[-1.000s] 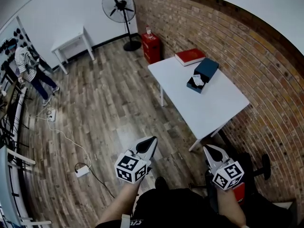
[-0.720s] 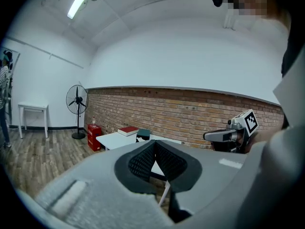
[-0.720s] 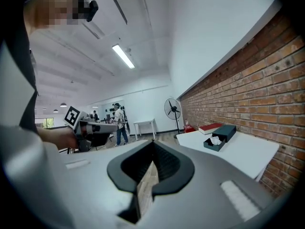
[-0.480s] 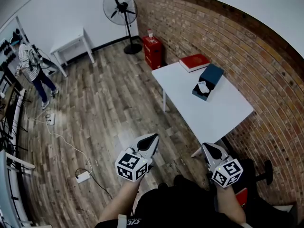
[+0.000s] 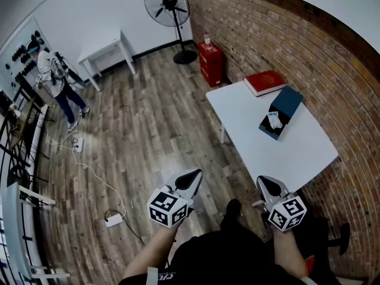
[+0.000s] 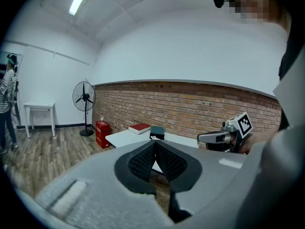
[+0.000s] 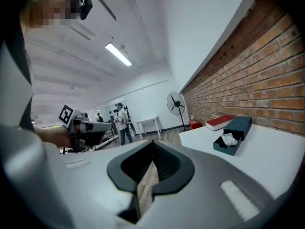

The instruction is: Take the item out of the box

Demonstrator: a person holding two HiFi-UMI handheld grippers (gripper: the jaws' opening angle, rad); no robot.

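We look steeply down into a room with a long brick wall (image 5: 309,46) on the right and a wood-plank floor (image 5: 142,129) filling most of the head view. A white table (image 5: 285,156) stands against the brick wall, ahead of us and to our right. Further off are a pedestal fan (image 5: 168,0) and a red cabinet (image 5: 211,61) by the wall, and a person in a striped top (image 5: 50,79) at the far left. In the foreground we hold the left gripper (image 5: 193,177) and the right gripper (image 5: 264,184) out over the floor, each pointing forward. Both sets of jaws are clenched tip to tip with nothing between them (each gripper's own view shows only floor and table past its tips). On the table's far end lies a red book (image 5: 265,82), and just beside it, nearer to us, sits the dark teal box (image 5: 287,101). The box's lid is off and lies up against the back of the open tray. In the tray rests the item (image 5: 274,119), a small crumpled white thing; what it is made of is too small to tell. Both grippers are well apart from the box, so we judge the task to be at the approach, with nothing yet touched. The next move calls for bringing one gripper over the tray, parting its jaws above the item and closing lightly on it. The other gripper may need to steady the tray.
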